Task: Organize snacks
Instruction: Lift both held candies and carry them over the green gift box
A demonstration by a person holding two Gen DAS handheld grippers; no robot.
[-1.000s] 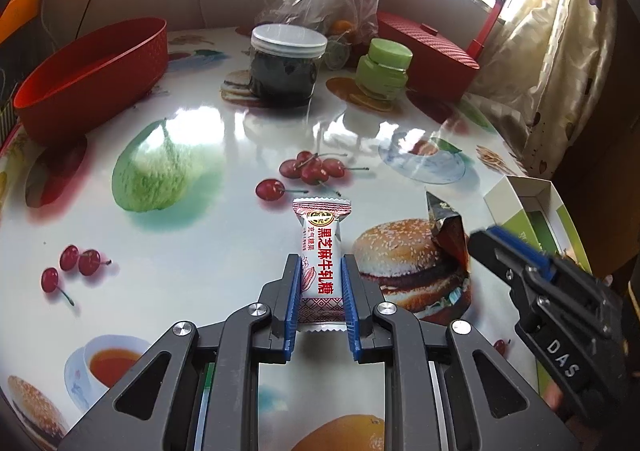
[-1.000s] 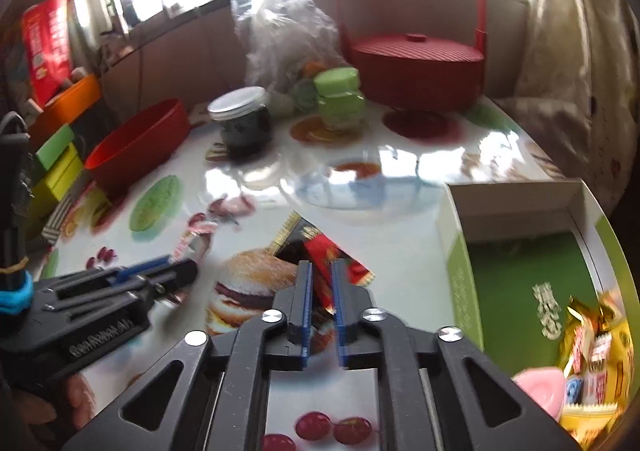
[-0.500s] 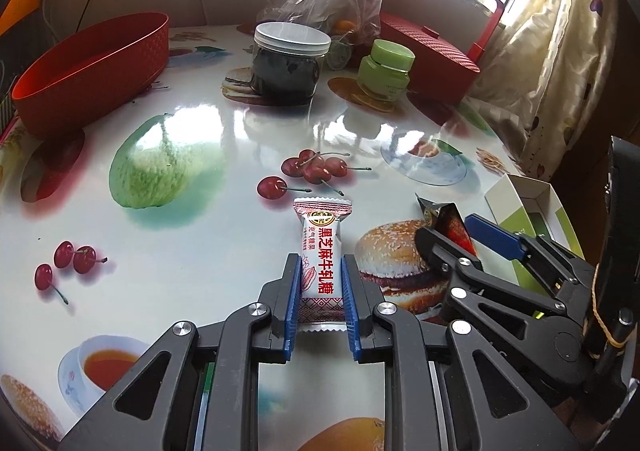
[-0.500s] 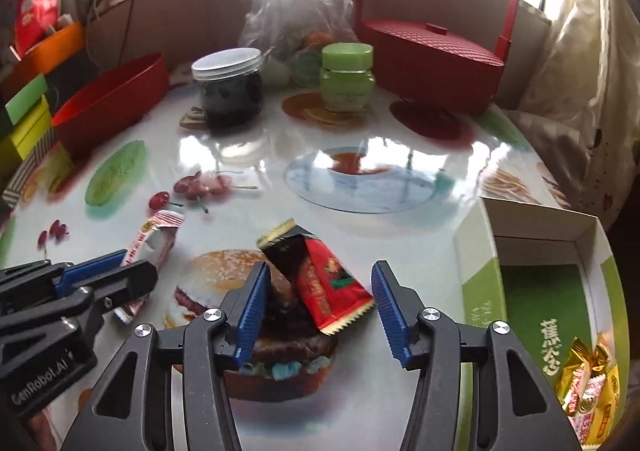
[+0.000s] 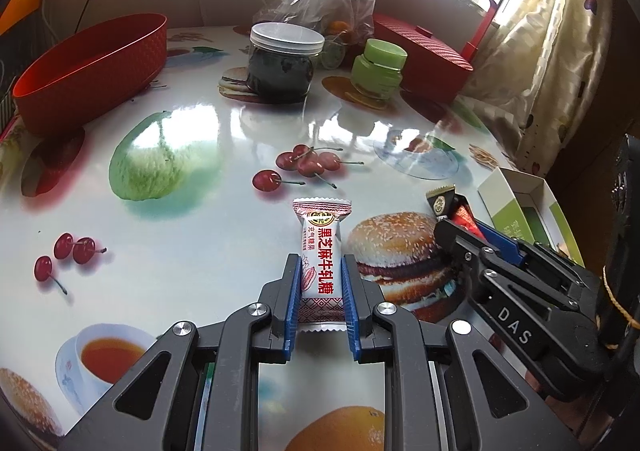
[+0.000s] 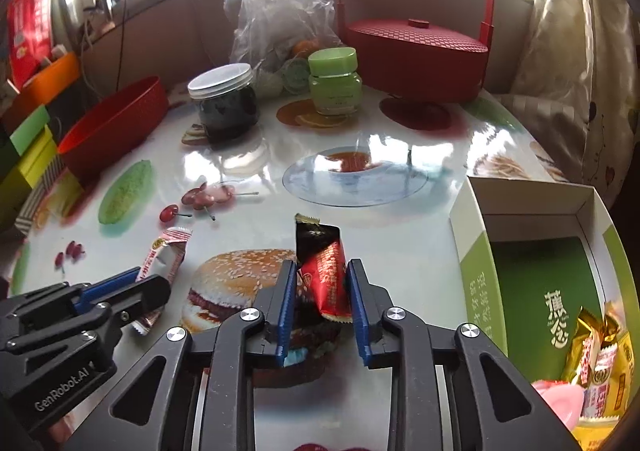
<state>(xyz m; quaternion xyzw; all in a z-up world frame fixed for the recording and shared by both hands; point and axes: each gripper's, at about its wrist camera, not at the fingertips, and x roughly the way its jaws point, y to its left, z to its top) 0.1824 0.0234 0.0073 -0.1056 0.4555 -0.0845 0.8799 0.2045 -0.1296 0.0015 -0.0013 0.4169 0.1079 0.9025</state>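
Glossy printed plastic covers the desk point(image 5: 224, 235), with pictures of cherries, a burger and a cup of tea on it. In the left wrist view, the left claw point(image 5: 320, 295) sits at the lower centre of the frame and is clenched on a white candy bar point(image 5: 322, 251) with red characters; its blue pads press both long sides of the wrapper, and the far end of the bar points up the frame toward the printed cherries. The right claw point(image 5: 460, 229) enters from the right edge of this view.

In the right wrist view, the right claw point(image 6: 322, 291) is at the lower centre. Its jaws have just been closing, and now they grip a red and black snack packet point(image 6: 324, 271), which stands tilted between the pads over the printed burger. The left claw point(image 6: 148, 289) with the white candy bar point(image 6: 166, 255) appears at the lower left of this frame.

At the right edge stands an open green and white box point(image 6: 476, 275); some yellow snack packets point(image 6: 600, 351) lie in its lower right corner. In the upper part of the frame I see a red oval basket point(image 6: 116, 127), a dark jar with white lid point(image 6: 224, 103), a green jar point(image 6: 334, 81), a clear plastic bag point(image 6: 276, 7) and a red lidded basket with handle point(image 6: 416, 51).
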